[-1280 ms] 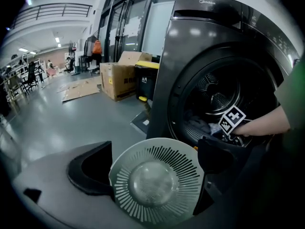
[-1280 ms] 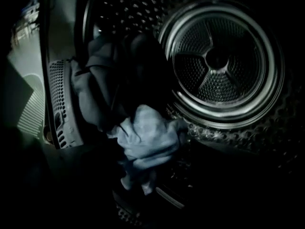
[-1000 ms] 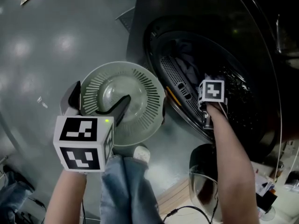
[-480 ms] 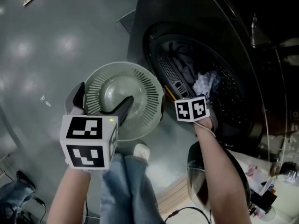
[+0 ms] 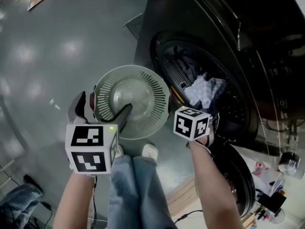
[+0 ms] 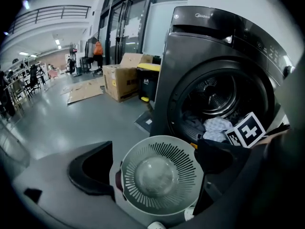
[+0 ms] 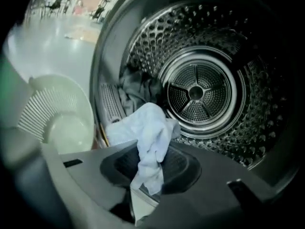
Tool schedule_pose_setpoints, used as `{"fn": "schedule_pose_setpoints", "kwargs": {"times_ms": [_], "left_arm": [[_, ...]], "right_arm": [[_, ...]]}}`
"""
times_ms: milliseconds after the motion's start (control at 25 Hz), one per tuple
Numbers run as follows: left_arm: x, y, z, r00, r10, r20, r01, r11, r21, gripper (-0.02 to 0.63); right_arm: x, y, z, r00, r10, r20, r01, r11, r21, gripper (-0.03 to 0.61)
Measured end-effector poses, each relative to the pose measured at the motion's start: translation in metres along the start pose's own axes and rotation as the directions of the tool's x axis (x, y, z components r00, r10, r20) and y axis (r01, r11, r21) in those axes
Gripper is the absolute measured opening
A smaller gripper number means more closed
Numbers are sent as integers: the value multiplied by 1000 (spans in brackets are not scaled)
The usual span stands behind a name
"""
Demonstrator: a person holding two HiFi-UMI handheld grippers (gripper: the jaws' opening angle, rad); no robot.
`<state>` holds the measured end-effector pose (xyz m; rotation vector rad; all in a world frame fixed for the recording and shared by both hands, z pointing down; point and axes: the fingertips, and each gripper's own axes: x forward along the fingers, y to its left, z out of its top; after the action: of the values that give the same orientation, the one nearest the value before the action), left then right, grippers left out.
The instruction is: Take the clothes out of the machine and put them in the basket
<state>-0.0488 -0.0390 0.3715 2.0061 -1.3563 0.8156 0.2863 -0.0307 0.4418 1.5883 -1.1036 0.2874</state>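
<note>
Item one, your right gripper (image 5: 199, 109): its jaws have just been closing and are clamped on a pale blue cloth (image 7: 148, 128), which bunches up from between them. The cloth sits at the door opening of the machine (image 5: 200, 23), over the lower rim and beside the basket (image 5: 159, 87), not in it. Item two, your left gripper (image 5: 101, 111): jaws spread wide with nothing between the pads, held above the basket, whose slatted bowl shows between them. Item three, the basket: round, pale green, empty, standing on the grey floor (image 5: 47, 42) just beside the machine's front. Item four, the drum (image 7: 195, 92): perforated steel, with dark clothes (image 7: 138, 87) lying at its left front. Item five, your legs in jeans (image 5: 133, 185), at the near edge of the basket. Item six, cardboard boxes (image 6: 125, 75), well behind, left of the machine.
</note>
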Motion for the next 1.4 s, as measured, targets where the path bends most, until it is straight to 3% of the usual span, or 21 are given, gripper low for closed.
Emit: {"fn": "schedule_pose_setpoints", "kwargs": {"times_ms": [320,640,800,960,1080,1200,1240,1400], "left_arm": [[-26,13,22,998,25,49,-24,999,-23,535],[-58,51,31,991,99,87,-95,994,-48,506],[-71,67,30,988,123,98,-117,991,-58,505],[-80,78,26,985,139,105,-131,988,-80,503],[-82,80,23,984,144,106,-135,987,-87,500],[-82,82,20,984,146,107,-136,986,-92,499],[-82,83,19,983,147,106,-137,986,-94,497],[-81,82,15,984,145,99,-135,986,-97,494]], "right_arm": [[-67,38,51,986,101,132,-102,995,-5,94],[-128,112,81,928,303,216,-287,952,-106,87],[-149,149,88,841,500,206,-487,866,-111,86],[-173,187,88,695,699,166,-696,713,-85,86],[-182,202,86,612,778,141,-777,625,-77,86],[-196,214,84,494,859,135,-858,507,-83,87],[-198,215,83,482,866,134,-866,494,-80,87],[-187,215,76,522,847,105,-845,530,-69,87]]}}
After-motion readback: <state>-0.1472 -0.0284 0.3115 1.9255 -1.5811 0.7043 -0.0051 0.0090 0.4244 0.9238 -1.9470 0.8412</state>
